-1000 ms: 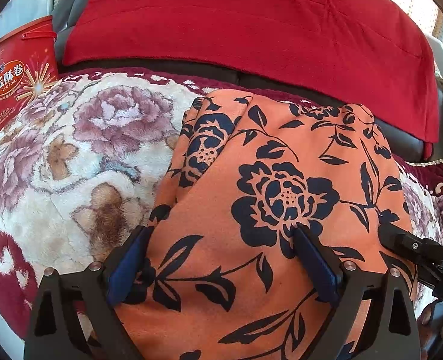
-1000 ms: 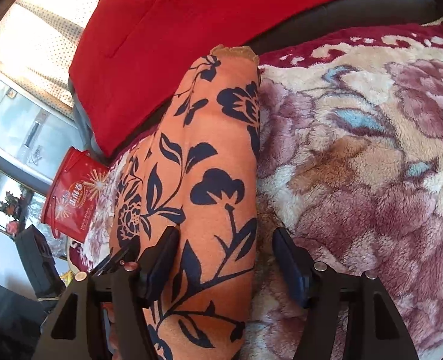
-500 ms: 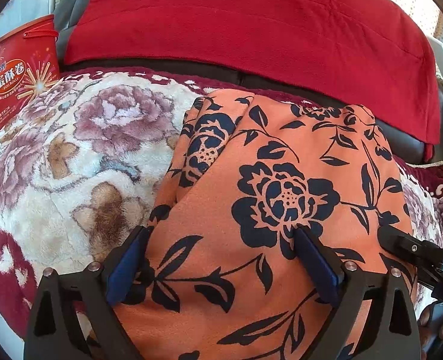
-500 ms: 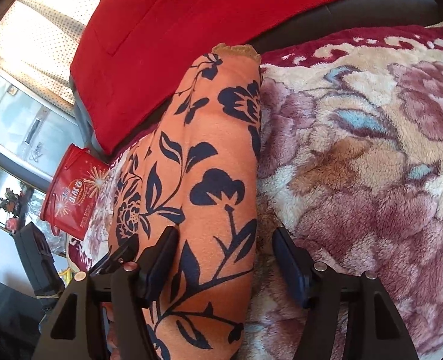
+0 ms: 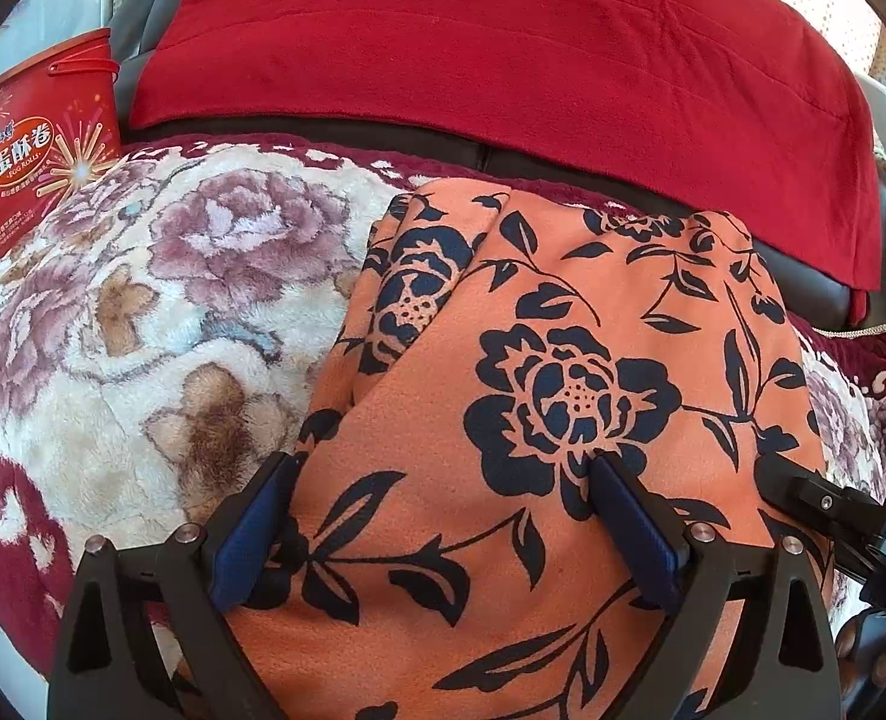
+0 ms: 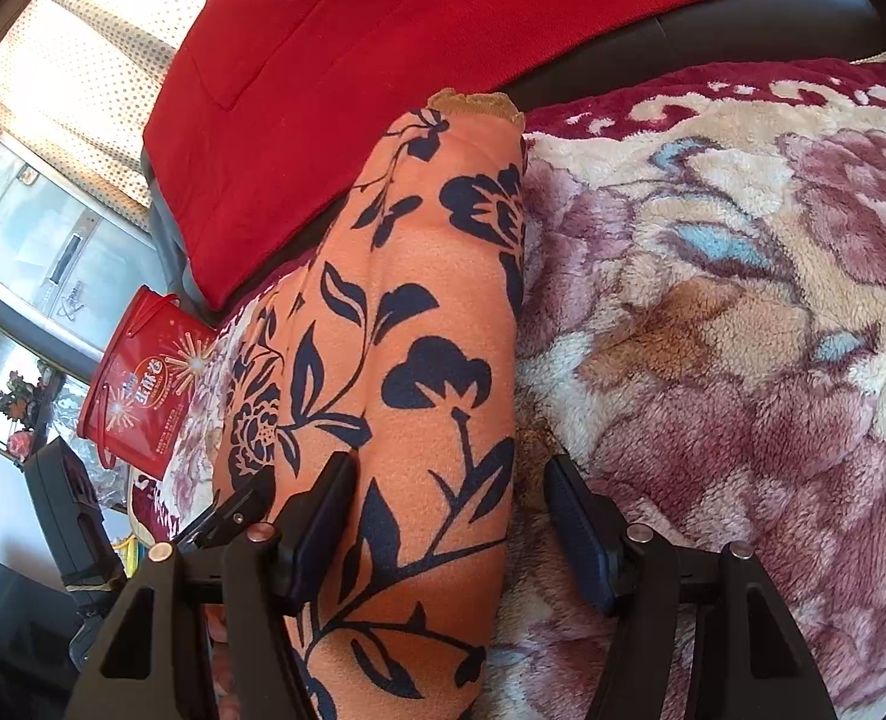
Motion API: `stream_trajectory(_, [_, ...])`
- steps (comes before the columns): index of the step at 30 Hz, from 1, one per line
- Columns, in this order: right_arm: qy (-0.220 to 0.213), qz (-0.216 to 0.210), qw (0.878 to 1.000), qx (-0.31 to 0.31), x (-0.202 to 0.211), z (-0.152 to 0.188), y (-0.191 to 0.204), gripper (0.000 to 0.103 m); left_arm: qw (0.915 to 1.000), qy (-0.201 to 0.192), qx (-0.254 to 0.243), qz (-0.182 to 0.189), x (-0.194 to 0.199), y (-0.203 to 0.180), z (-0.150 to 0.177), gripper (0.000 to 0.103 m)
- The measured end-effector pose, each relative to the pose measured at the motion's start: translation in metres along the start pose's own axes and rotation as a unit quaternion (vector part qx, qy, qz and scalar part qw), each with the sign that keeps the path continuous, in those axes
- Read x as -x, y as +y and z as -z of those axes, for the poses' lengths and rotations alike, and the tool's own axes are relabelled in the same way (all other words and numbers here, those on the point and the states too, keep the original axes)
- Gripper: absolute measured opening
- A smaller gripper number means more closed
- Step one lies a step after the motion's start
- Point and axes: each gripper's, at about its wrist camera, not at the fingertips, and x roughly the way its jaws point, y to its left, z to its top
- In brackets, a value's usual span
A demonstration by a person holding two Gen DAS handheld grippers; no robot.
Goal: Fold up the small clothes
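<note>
The orange floral garment (image 5: pixel 563 420) is lying folded on the plush floral blanket (image 5: pixel 143 312), its far end reaching the dark sofa seat edge below the red cloth (image 5: pixel 503 42) that is draping the backrest.

Left gripper (image 5: pixel 443 498): jaws standing wide open, blue pads (image 5: pixel 251 534) resting down on the garment's near part, left pad at the cloth's left edge, right pad on the middle of it. Nothing pinched.

Right gripper (image 6: pixel 449 510): jaws also standing apart, straddling the garment's right edge; left finger is pressing on the orange cloth, right finger sitting on bare blanket (image 6: pixel 743 330) just beside it. No grip on the fabric.

Surroundings: a red egg-roll tub (image 5: pixel 29 156) is standing at the blanket's far left corner, well apart from the garment. In the right wrist view the same tub (image 6: pixel 143 396) is showing beyond the garment (image 6: pixel 419 330), with a black device (image 6: pixel 65 510) near it. The right gripper's black body (image 5: pixel 851 528) is intruding at the left view's right margin, touching the garment's right side.
</note>
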Motion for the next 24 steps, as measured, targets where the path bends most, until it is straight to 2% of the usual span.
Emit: stream_trajectory(24, [-0.013, -0.006, 1.0, -0.002, 0.0009, 0.0028, -0.0024, 0.067, 0.9999, 0.004, 0.01, 0.004, -0.0012, 0.0028, -0.0024, 0.099])
